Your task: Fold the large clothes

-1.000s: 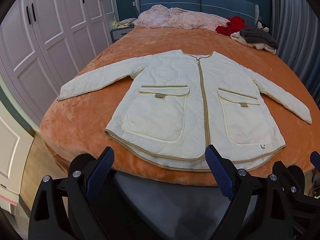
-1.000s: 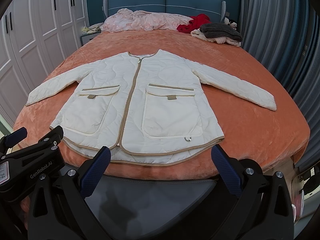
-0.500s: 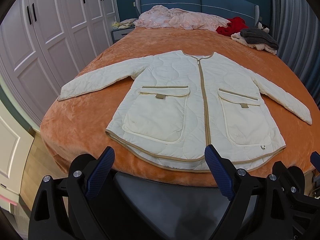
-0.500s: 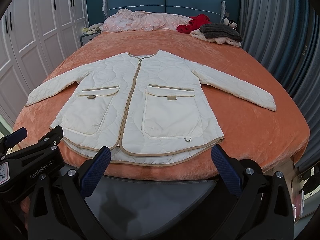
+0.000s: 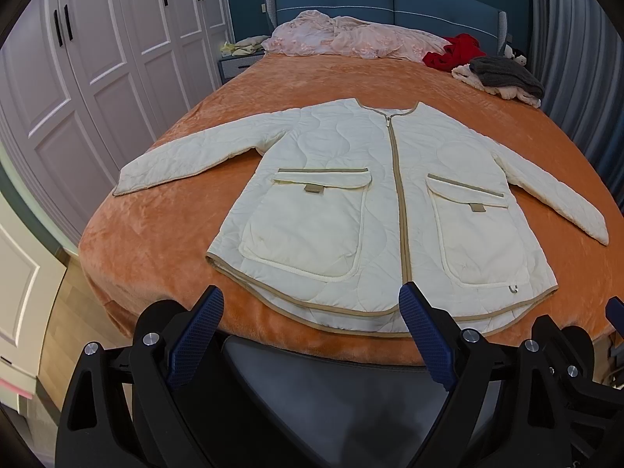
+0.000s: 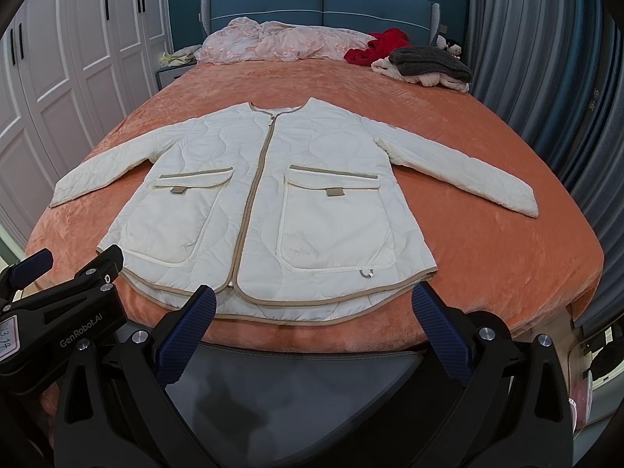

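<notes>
A cream quilted jacket with tan trim, a front zip and two patch pockets lies flat on the orange bedspread, front up, both sleeves spread outward, hem toward me. My left gripper hovers open just short of the hem at the foot of the bed, nothing between its blue-padded fingers. My right gripper is open too, near the hem's right half. The left gripper's body shows at the lower left of the right wrist view.
The orange bed fills the room's middle. Pink bedding, a red garment and a grey and cream pile lie near the blue headboard. White wardrobes stand on the left, grey curtains on the right.
Nothing has visibly changed except a very slight drift of both views; the jacket lies still and both grippers stay open.
</notes>
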Motion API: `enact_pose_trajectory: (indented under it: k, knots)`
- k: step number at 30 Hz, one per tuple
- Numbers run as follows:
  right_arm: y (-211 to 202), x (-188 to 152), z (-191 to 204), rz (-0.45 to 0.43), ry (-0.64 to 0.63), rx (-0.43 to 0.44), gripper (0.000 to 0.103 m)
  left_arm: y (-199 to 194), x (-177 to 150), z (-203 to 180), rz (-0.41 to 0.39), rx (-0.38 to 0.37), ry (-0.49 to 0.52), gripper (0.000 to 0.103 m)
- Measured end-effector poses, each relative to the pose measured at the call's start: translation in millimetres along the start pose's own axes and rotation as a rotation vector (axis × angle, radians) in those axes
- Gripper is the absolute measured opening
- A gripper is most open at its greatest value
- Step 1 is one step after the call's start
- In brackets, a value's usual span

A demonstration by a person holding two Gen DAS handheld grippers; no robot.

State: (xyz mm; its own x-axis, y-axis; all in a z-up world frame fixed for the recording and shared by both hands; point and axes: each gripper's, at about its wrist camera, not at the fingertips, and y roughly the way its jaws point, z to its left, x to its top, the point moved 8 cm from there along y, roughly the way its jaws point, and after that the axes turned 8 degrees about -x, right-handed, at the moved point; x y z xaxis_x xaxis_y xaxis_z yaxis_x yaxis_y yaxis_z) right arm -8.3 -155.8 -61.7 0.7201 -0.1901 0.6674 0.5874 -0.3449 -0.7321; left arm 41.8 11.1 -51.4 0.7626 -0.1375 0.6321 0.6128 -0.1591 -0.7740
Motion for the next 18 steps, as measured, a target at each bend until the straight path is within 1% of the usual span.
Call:
enact_pose_trajectory:
  k: [18]
  knots:
    - [1.5,-0.4,3.4,0.009,0.001,0.011,0.098,0.7,-1.1,0.2,0.002,-0.001,0.005,0.088]
